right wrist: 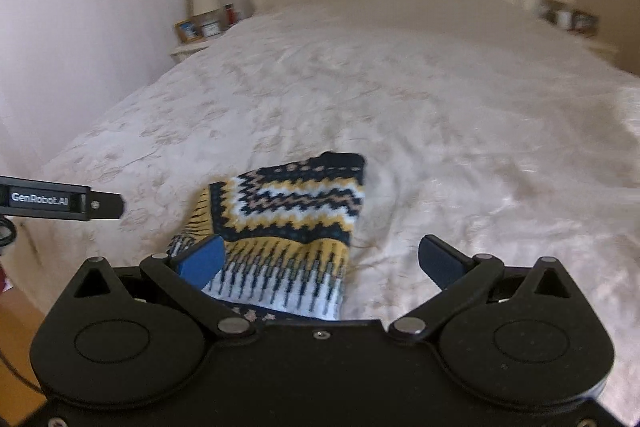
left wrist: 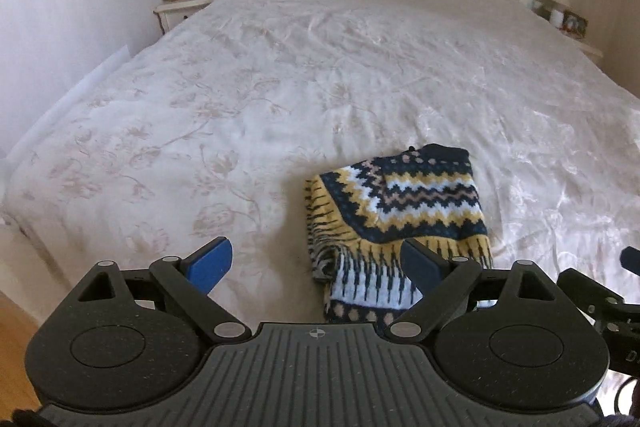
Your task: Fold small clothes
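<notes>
Bedroom w/ big white bedspread (left wrist: 280,99). Patterned knit sweater (left wrist: 400,211) lies folded near foot edge, compact, prob. done or nearly. Left gripper (left wrist: 316,263) & right gripper (right wrist: 320,263) both spread wide, empty, hovering just short of it.

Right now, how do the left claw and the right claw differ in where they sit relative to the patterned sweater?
The left claw sits left of the sweater; only its right finger overlaps the hem. The right claw sits further right, with its left finger over the sweater and its right finger over the bare bedspread. Both are wide open, holding nothing, near the sweater's front edge.
</notes>
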Action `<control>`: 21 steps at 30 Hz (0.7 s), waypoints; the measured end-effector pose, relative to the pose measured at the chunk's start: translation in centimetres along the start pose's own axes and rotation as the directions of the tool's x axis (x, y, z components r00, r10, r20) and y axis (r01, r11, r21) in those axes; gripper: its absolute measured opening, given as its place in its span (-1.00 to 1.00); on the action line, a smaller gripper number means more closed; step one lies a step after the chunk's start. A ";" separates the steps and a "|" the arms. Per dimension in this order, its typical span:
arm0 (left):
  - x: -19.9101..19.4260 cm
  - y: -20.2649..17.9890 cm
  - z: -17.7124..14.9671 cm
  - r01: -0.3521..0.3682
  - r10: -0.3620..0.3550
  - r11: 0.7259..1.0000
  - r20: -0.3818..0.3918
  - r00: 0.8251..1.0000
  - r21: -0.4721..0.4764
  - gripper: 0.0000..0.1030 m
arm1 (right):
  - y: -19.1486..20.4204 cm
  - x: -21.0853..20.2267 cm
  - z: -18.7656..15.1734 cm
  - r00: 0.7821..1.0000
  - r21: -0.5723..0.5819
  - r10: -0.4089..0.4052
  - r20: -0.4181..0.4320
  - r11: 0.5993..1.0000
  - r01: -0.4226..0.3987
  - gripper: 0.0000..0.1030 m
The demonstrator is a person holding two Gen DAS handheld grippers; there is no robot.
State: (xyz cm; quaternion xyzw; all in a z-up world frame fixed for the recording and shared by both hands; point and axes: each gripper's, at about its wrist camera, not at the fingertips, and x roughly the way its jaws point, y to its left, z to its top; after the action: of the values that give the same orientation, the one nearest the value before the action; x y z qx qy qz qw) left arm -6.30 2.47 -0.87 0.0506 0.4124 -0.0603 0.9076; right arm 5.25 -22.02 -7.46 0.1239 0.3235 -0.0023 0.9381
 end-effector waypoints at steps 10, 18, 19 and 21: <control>-1.3 0.0 -1.3 0.051 -0.053 0.998 -0.078 0.996 -0.032 0.77 | -0.3 -1.9 -0.3 0.995 0.092 0.015 -0.103 0.996 -0.006 0.99; -1.8 -0.3 -2.6 0.036 -0.038 0.999 -0.123 0.992 -0.021 0.77 | 0.0 -2.6 -0.7 0.991 0.119 0.024 -0.134 0.993 -0.008 0.99; -1.9 -0.2 -2.7 0.034 -0.037 0.999 -0.128 0.991 -0.021 0.77 | 0.0 -2.8 -0.8 0.991 0.123 0.024 -0.134 0.992 -0.008 0.99; -2.0 -0.2 -3.0 0.034 -0.036 0.999 -0.135 0.990 -0.020 0.76 | 0.0 -3.0 -0.8 0.990 0.126 0.022 -0.136 0.992 -0.005 0.99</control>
State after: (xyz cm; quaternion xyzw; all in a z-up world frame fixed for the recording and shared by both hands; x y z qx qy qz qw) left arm -9.85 2.80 -1.32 0.0391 0.4742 -0.0688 0.8769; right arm 2.42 -22.04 -6.23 0.1844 0.3857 -0.0076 0.9040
